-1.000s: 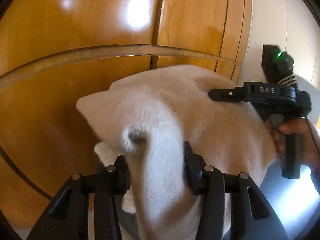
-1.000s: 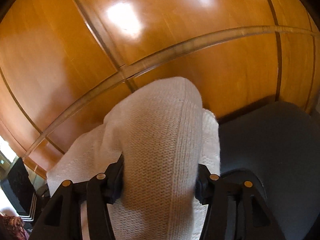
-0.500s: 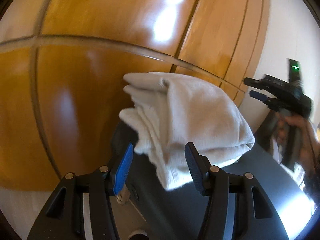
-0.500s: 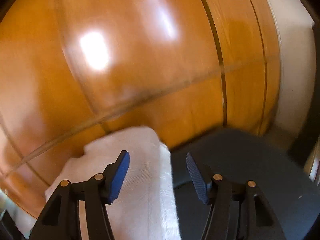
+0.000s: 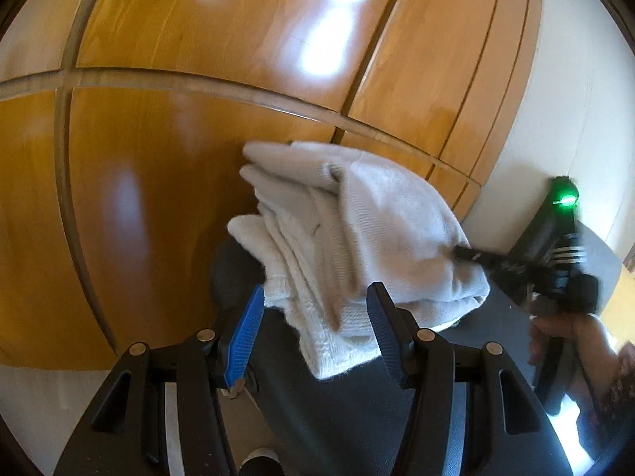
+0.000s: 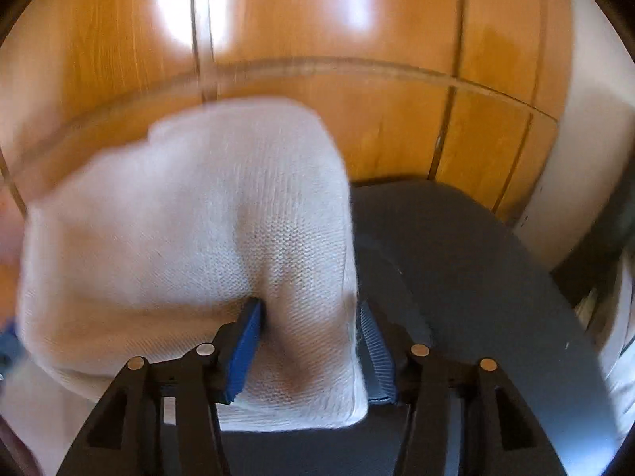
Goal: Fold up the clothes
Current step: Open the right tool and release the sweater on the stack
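- On the dark chair seat (image 5: pixel 349 428), in front of the wooden cabinet doors (image 5: pixel 166 182), lies the folded white knit garment (image 5: pixel 357 238), bunched in several layers.
- Left gripper (image 5: pixel 315 337): its jaws are wide apart and hold nothing; one garment corner lies between the blue pads (image 5: pixel 246 337), and I cannot tell if it touches them.
- Right gripper (image 6: pixel 313 353): its jaws are partly closed, pressing a thick fold of the garment (image 6: pixel 206 230) between them.

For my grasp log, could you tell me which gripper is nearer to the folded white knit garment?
Right. The right gripper has garment fabric between its fingers; the left gripper is open and empty, with the garment just beyond its fingertips.
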